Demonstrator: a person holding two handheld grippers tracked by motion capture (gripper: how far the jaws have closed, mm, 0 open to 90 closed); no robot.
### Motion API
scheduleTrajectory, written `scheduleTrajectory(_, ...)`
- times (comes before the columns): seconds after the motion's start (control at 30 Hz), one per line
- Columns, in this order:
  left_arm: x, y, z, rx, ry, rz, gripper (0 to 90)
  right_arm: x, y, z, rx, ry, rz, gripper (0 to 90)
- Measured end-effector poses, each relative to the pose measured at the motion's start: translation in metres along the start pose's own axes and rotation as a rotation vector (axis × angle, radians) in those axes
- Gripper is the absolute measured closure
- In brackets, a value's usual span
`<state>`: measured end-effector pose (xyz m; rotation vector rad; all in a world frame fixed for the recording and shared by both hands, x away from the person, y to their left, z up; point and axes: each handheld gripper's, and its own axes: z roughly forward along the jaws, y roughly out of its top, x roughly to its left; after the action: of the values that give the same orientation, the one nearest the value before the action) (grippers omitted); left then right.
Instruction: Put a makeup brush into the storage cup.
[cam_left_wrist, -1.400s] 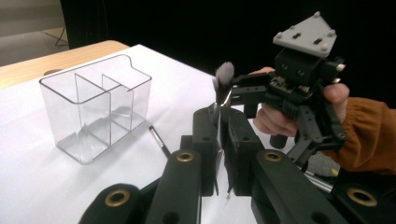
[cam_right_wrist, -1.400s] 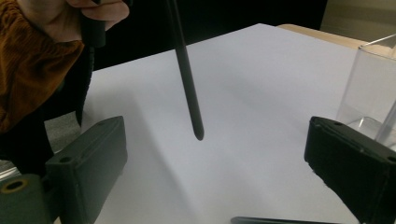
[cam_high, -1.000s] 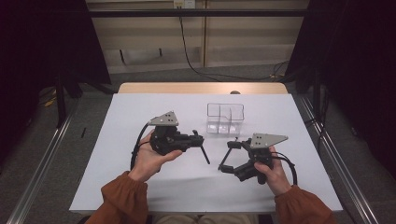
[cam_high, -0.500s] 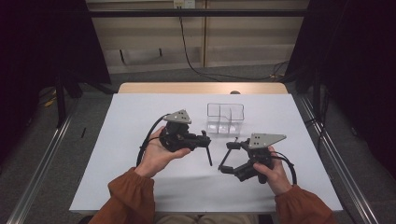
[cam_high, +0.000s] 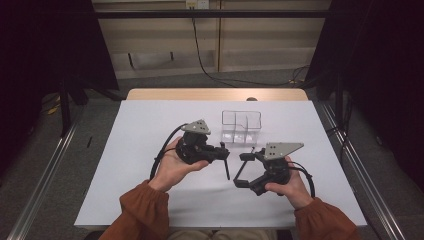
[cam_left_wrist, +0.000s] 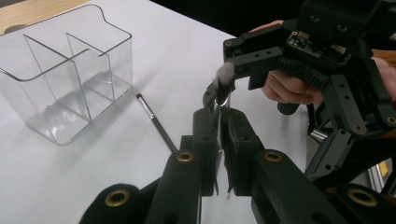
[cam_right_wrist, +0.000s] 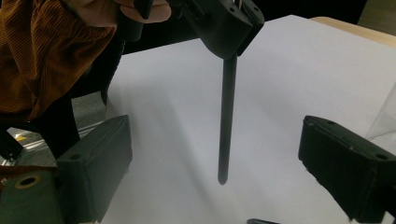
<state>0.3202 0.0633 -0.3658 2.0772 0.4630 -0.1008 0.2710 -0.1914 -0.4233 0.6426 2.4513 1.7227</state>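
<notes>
Left claw clamps a makeup brush, right claw gapes wide with nothing in it

Left claw (cam_high: 226, 159) is clenched on the brush (cam_right_wrist: 227, 116), handle hanging down over the white counter (cam_high: 150, 125); right claw (cam_high: 242, 170) sits just beside it, released; a clear organizer (cam_high: 241, 127) stands near, second brush (cam_left_wrist: 156, 123) lying by it

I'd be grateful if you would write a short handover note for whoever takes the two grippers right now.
Left gripper: shut on a makeup brush, handle hanging down above the table.
Right gripper: open, holding nothing, jaws facing the brush handle.
A second, thin brush lies on the table beside the clear divided organizer.
Done: one brush picked up.
Left: probably stow both brushes in the organizer, whose compartments look empty.
</notes>
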Motion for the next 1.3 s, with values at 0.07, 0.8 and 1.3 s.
scheduleTrajectory(0.07,-0.001,-0.001,0.002,0.002,-0.002,0.001,84.2,0.0,0.001,0.001,0.009,0.005,0.011,9.4)
scheduleTrajectory(0.8,-0.007,0.0,0.013,-0.016,-0.05,0.021,84.1,-0.002,0.001,0.004,0.011,-0.025,0.016,61.5)
scheduleTrajectory(1.3,-0.008,-0.002,0.017,-0.028,-0.061,0.032,84.1,-0.003,0.001,0.005,-0.001,-0.008,0.038,80.7)
